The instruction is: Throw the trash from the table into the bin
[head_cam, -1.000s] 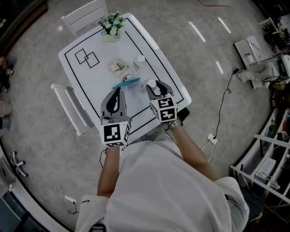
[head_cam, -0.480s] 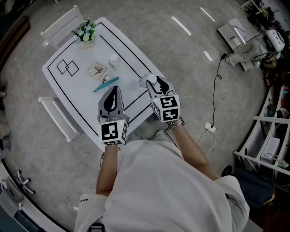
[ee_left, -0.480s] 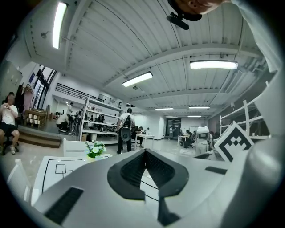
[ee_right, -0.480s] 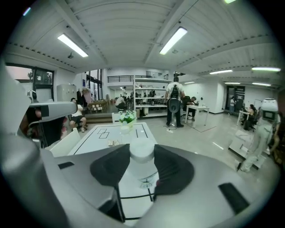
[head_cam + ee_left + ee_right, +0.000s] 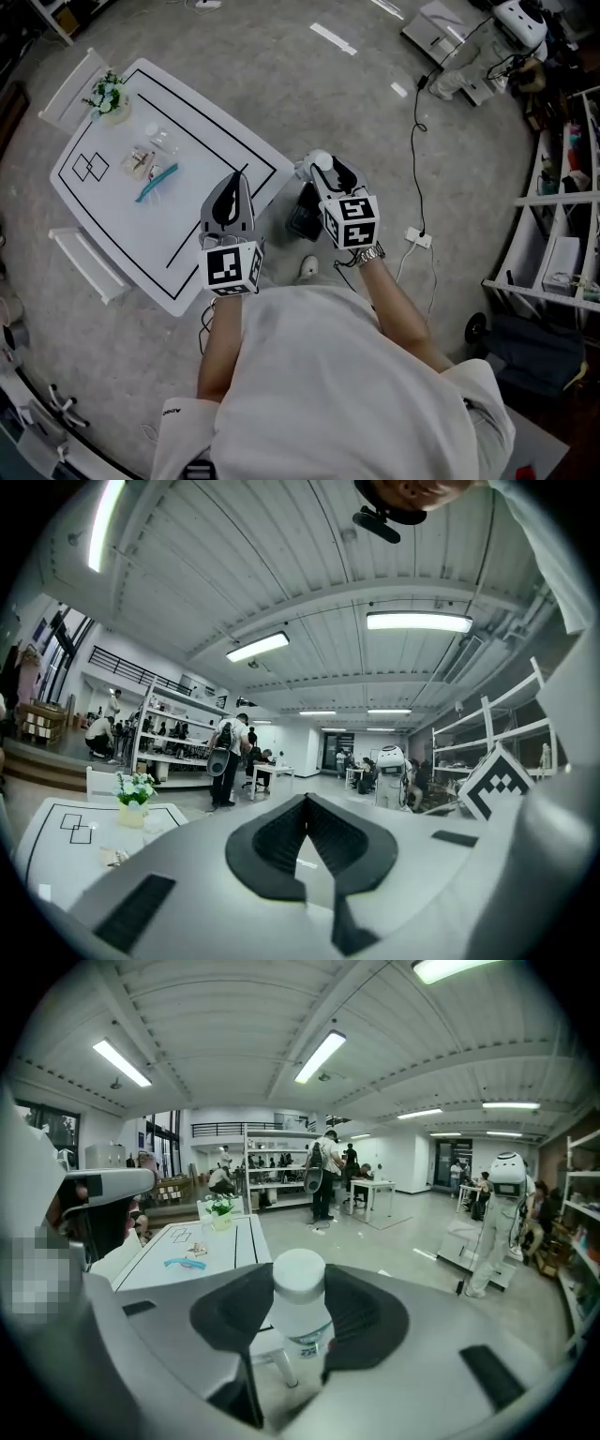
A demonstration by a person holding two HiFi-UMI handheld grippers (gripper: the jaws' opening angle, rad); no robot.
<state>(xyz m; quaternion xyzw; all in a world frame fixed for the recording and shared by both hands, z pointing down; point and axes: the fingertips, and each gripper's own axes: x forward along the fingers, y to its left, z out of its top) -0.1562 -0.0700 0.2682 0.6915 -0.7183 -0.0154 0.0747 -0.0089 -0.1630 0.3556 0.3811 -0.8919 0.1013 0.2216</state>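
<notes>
Bottle [image 5: 300, 1309] now off table [image 5: 117, 220], between jaws

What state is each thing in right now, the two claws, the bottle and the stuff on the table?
Left claw: shut, empty.
Right claw: shut on the bottle.
White-capped plastic bottle: upright, capped, held clear of the table.
Teal strip: lying flat on the white table.
Crumpled paper wrapper: lying on the table.
Small flower pot: upright at the table's far corner.
</notes>
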